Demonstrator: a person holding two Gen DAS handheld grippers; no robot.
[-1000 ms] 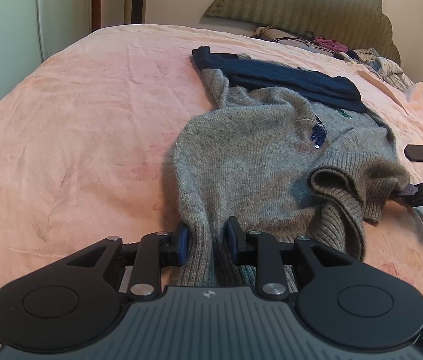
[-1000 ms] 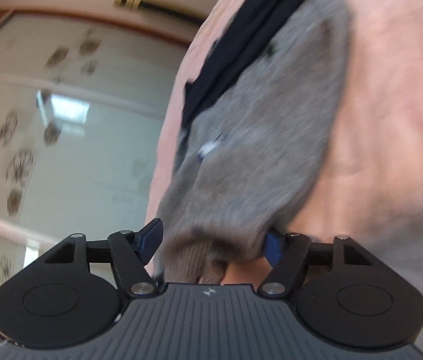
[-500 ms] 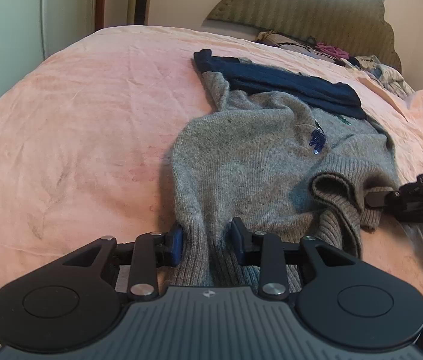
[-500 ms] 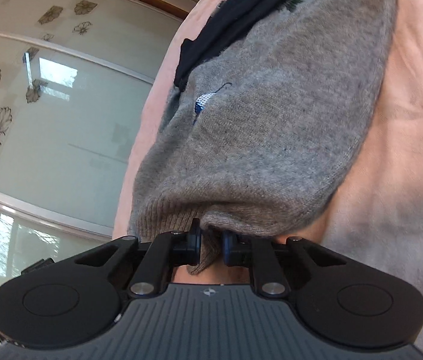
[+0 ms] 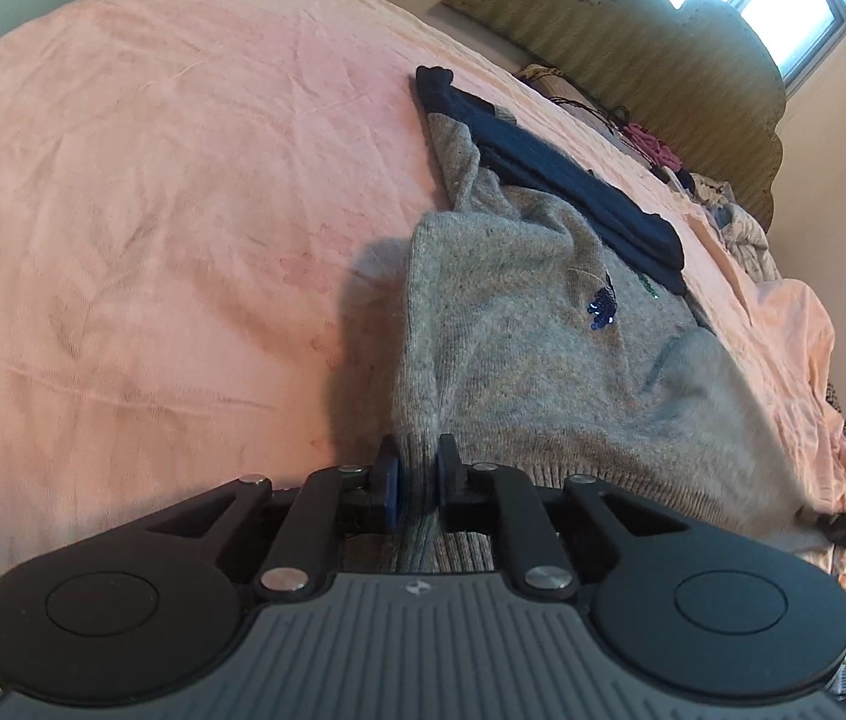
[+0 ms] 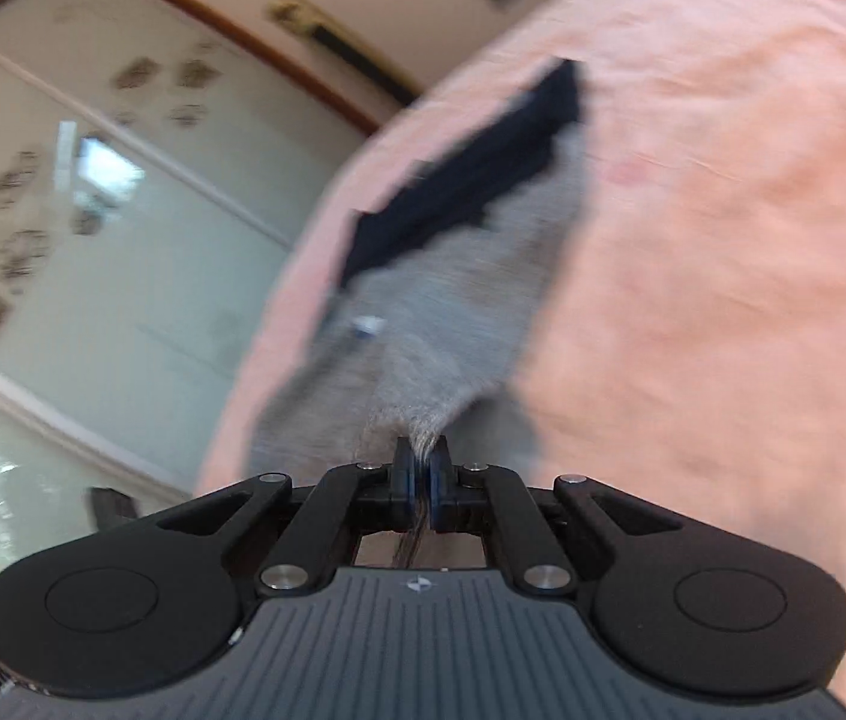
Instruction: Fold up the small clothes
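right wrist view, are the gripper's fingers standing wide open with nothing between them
No: the right gripper is shut on a bunched edge of the grey sweater, which lies on the pink bedspread.

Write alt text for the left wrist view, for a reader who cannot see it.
The left gripper is closing on the ribbed hem of a grey sweater spread on a pink bedspread. A dark blue garment lies across the sweater's far end, before a padded headboard.

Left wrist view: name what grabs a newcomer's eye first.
A grey sweater lies spread across the pink bedspread, its ribbed hem between the pads of the closing left claw. A dark navy garment lies along its far edge. At the right edge the right claw pinches another corner.
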